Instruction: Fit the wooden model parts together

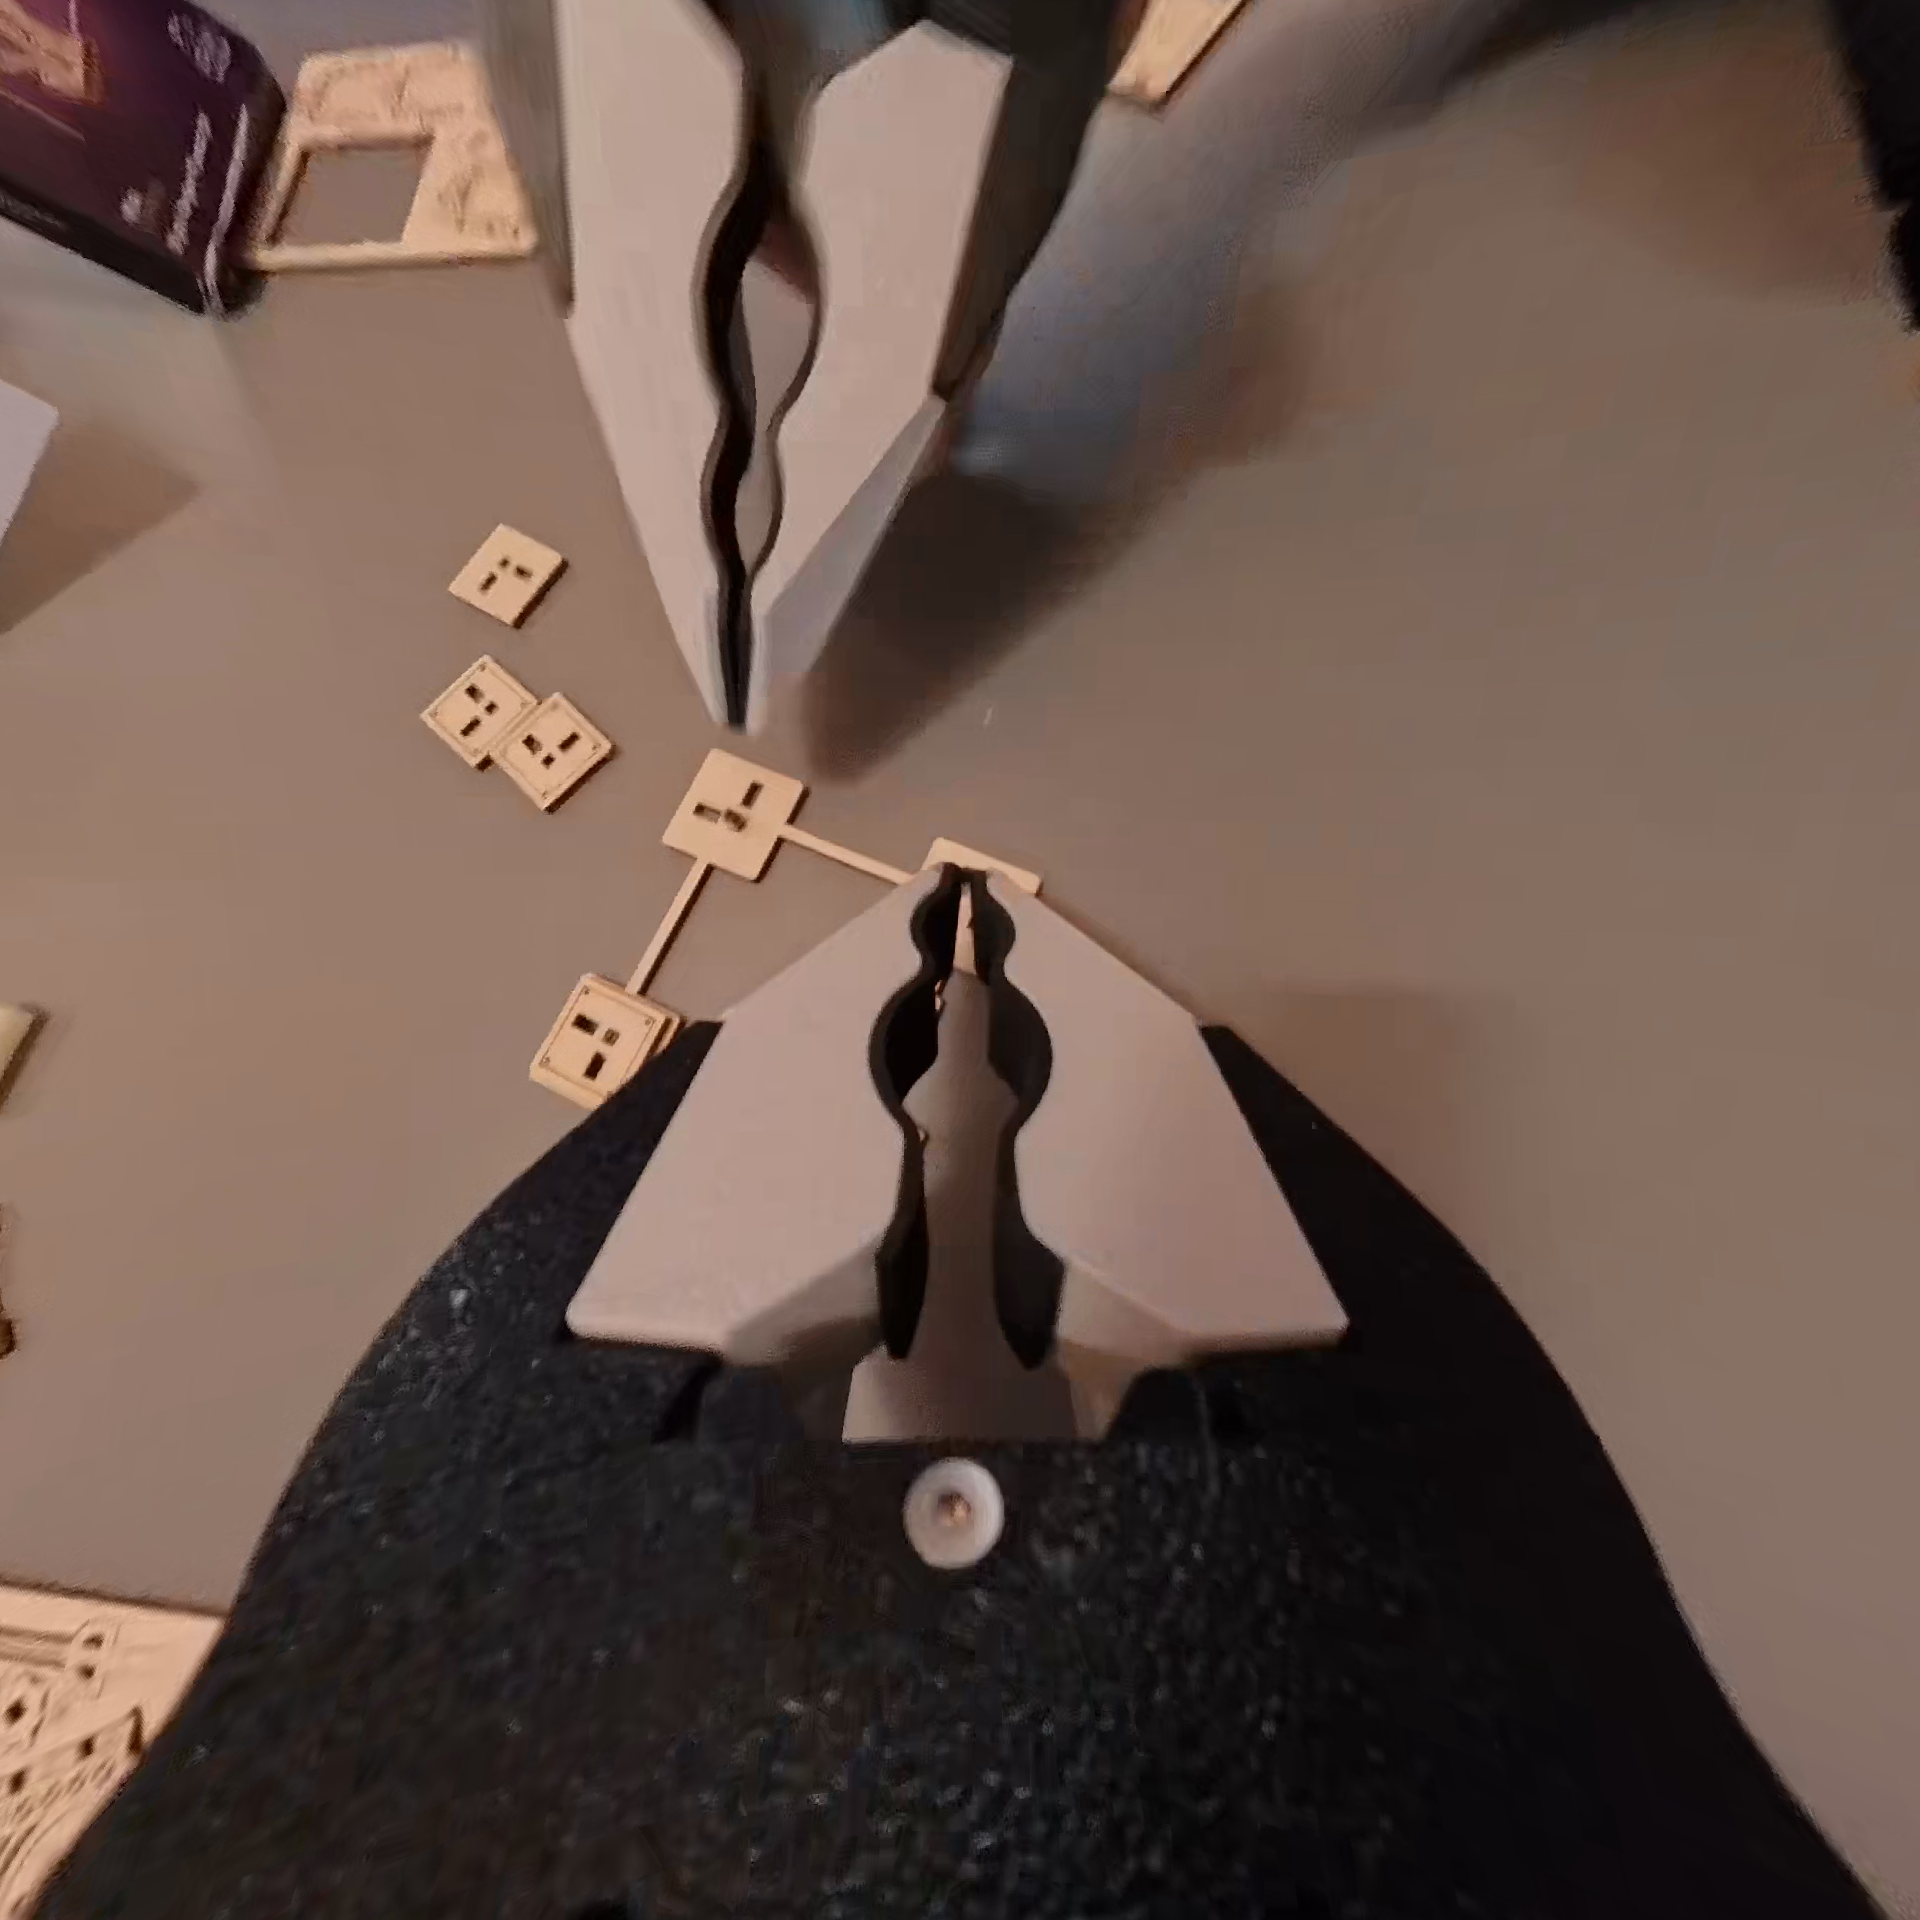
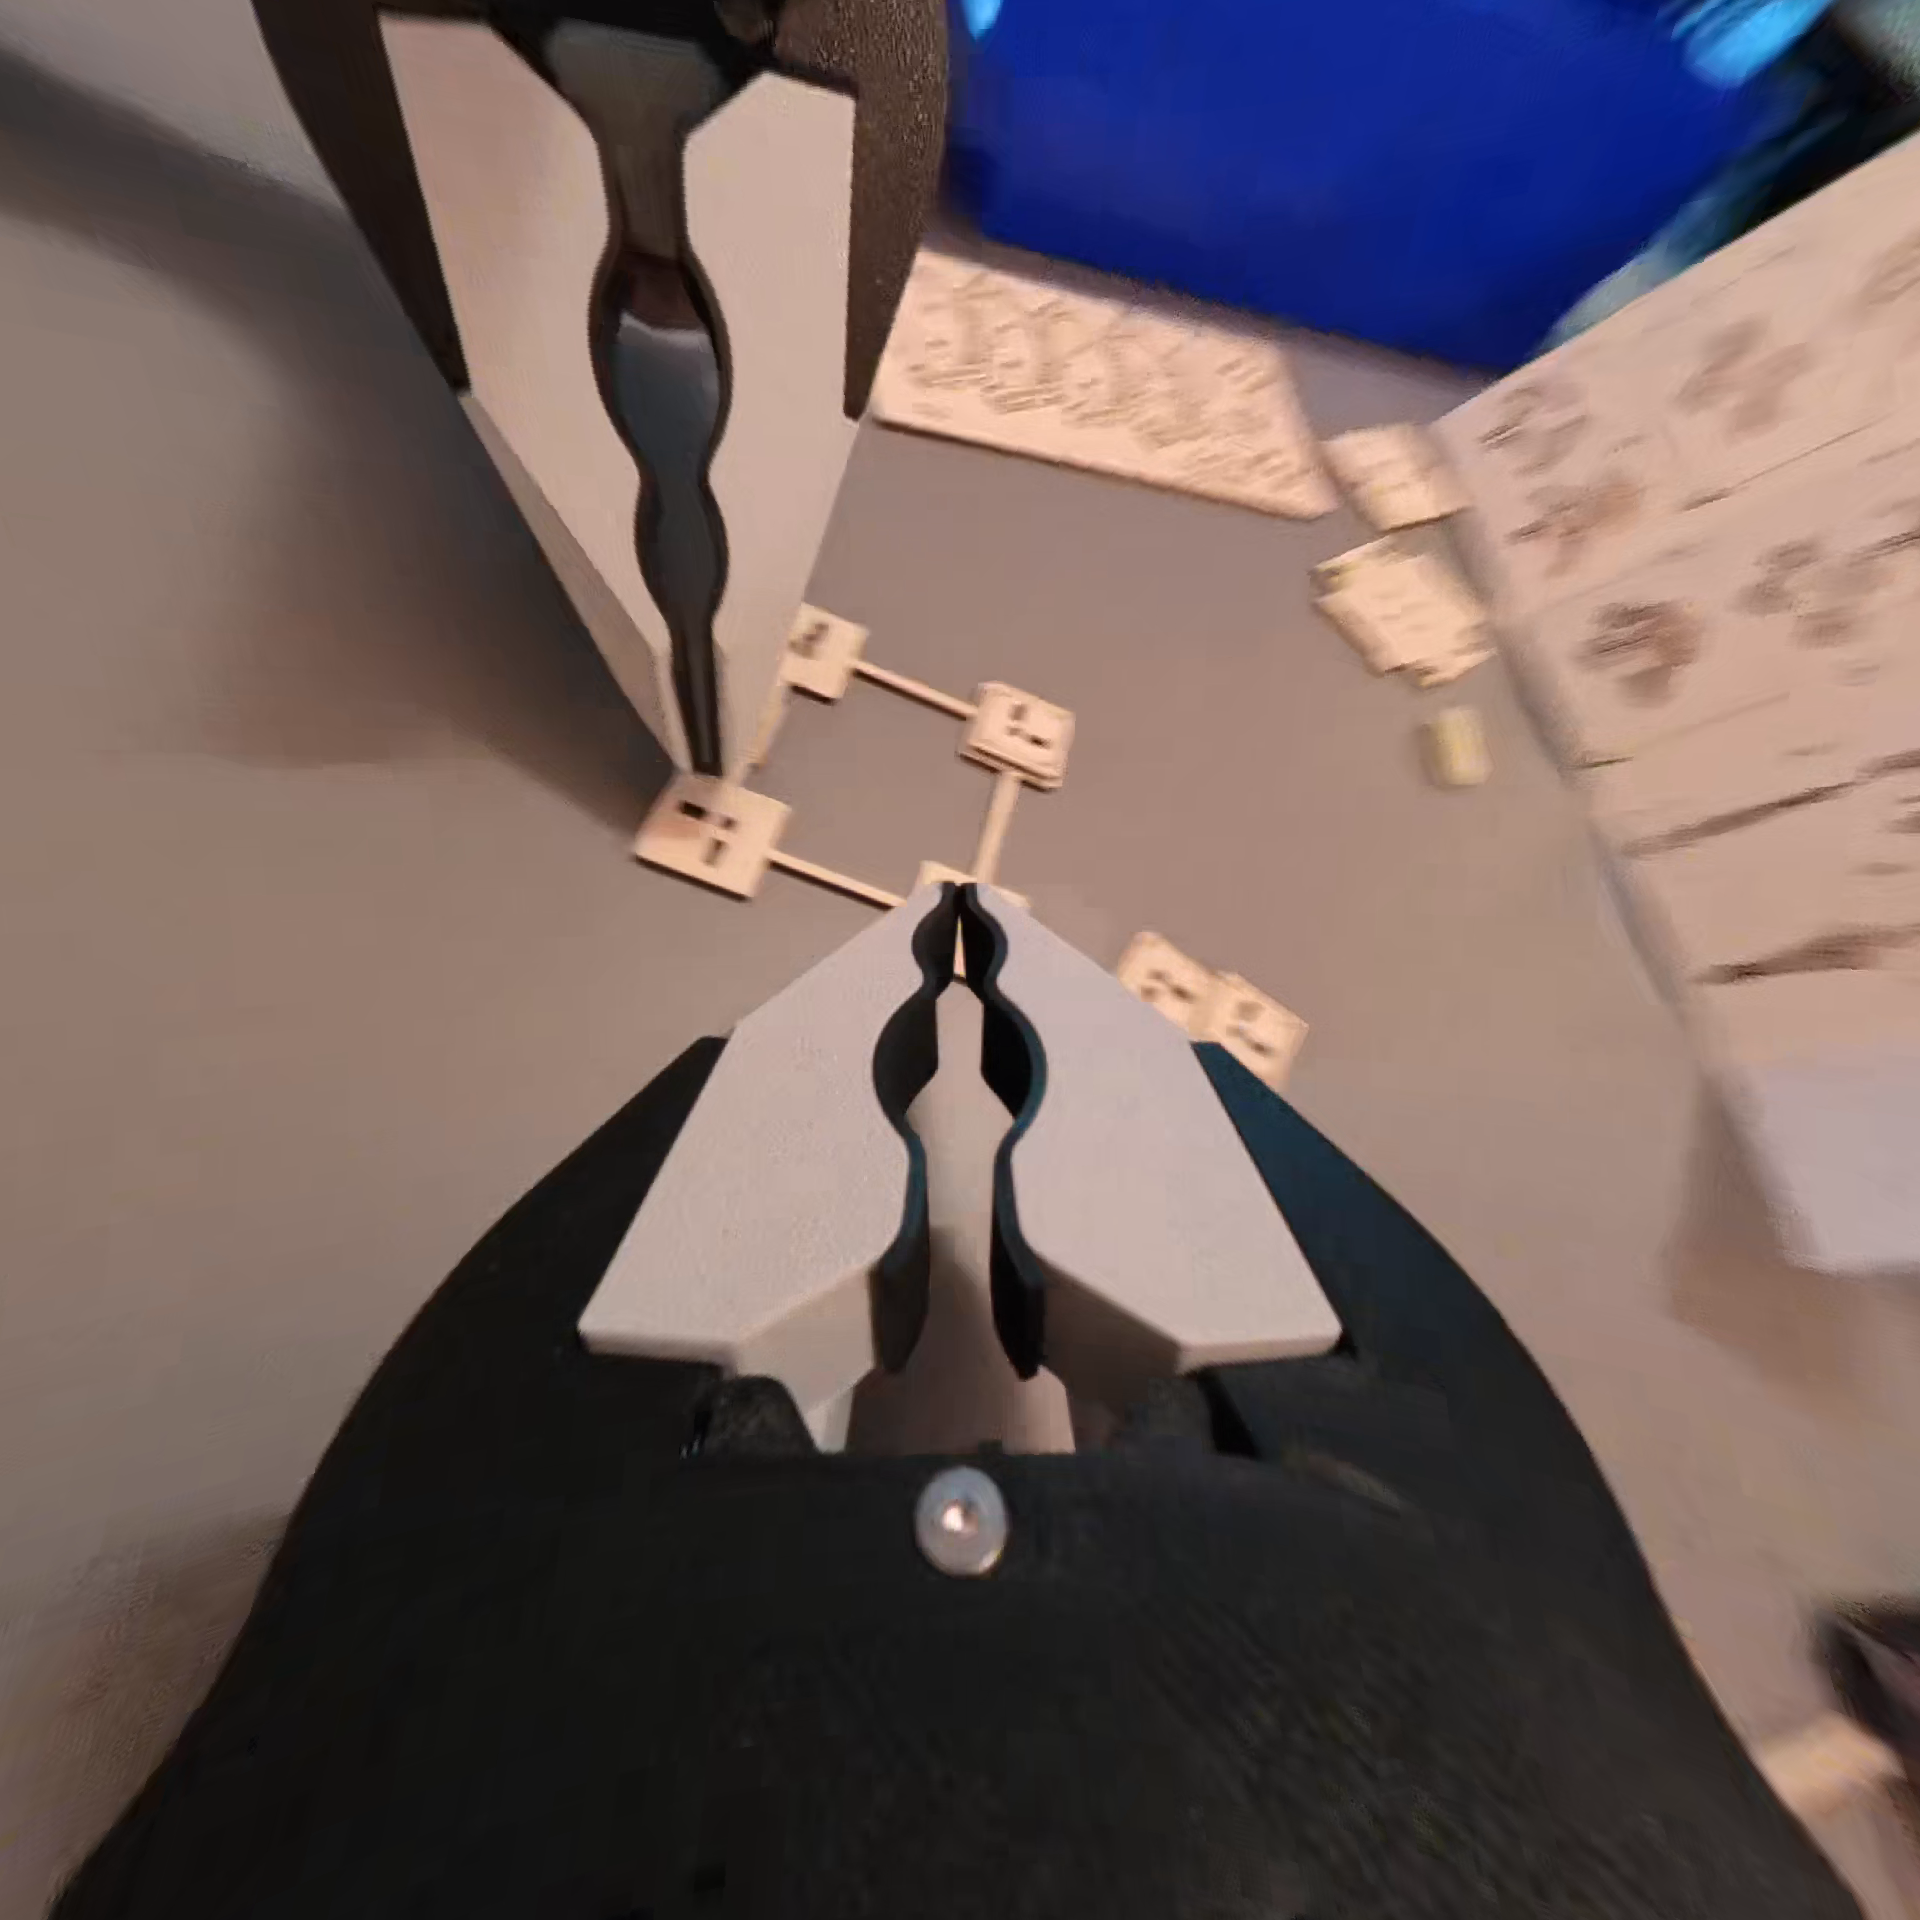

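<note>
A wooden frame of square slotted tiles joined by thin sticks (image 2: pixel 899 681) lies on the grey table. My left gripper (image 1: pixel 956 883) is shut, with its tips on one corner tile (image 1: pixel 1003 871). It enters the right wrist view (image 2: pixel 701 764) from the top, at that same tile (image 2: pixel 712 836). My right gripper (image 2: pixel 956 896) is shut, with its tips at the neighbouring corner tile (image 2: pixel 1003 891). In the left wrist view it (image 1: pixel 732 717) hangs just above that tile (image 1: pixel 732 816). I cannot tell whether either gripper pinches a tile.
Three loose square tiles (image 1: pixel 507 575) lie left of the frame, and two of them show in the right wrist view (image 2: pixel 1210 997). A purple box (image 1: pixel 125 145) and a cut-out wooden sheet (image 1: pixel 395 156) are at the back. More wooden sheets (image 2: pixel 1714 623) and a blue object (image 2: pixel 1351 156) lie beyond. One gripper's finger ends stand about 5 centimeters off the other's.
</note>
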A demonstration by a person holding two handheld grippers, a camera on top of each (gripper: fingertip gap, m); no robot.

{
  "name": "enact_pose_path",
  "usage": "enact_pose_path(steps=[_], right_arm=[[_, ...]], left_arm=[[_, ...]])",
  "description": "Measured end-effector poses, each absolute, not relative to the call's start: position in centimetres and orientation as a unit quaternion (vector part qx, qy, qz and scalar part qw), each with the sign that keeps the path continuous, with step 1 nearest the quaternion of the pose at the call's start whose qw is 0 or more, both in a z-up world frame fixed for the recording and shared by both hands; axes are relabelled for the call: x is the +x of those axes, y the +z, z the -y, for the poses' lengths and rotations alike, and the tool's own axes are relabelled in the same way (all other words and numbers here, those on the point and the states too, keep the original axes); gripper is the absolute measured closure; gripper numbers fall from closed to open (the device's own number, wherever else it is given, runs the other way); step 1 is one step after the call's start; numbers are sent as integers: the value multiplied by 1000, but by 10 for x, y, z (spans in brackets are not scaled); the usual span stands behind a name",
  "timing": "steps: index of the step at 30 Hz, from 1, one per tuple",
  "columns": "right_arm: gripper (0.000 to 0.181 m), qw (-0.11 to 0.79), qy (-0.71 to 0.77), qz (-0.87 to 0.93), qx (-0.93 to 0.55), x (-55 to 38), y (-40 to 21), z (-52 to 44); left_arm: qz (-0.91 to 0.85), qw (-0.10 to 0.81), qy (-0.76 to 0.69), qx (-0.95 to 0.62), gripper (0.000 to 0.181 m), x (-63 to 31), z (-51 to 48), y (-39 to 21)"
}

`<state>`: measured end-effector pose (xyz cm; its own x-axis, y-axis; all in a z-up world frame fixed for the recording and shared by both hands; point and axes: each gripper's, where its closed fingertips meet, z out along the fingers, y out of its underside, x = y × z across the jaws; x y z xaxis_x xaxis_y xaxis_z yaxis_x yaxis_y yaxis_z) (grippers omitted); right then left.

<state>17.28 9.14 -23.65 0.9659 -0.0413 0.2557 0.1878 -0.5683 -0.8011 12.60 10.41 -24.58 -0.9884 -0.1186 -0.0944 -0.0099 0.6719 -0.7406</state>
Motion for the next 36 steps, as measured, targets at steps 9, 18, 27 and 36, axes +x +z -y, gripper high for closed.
enact_pose_path(steps=[9, 18, 27, 36], right_arm=[[178, 435, 162, -111, -879, 177, -233, -109], [181, 382, 124, -69, -913, 169, -263, -112], [181, 370, 111, -32, -922, 166, -266, -112], [181, 362, 79, 2, -929, 166, -266, -111]], left_arm=[[-882, 28, -471, -1, 181, 133, -110, -232], [-916, 16, -391, 90, 181, 131, -106, -250], [-920, -4, -376, 107, 181, 130, -102, -262], [-928, 5, -354, 111, 181, 132, -105, -263]])
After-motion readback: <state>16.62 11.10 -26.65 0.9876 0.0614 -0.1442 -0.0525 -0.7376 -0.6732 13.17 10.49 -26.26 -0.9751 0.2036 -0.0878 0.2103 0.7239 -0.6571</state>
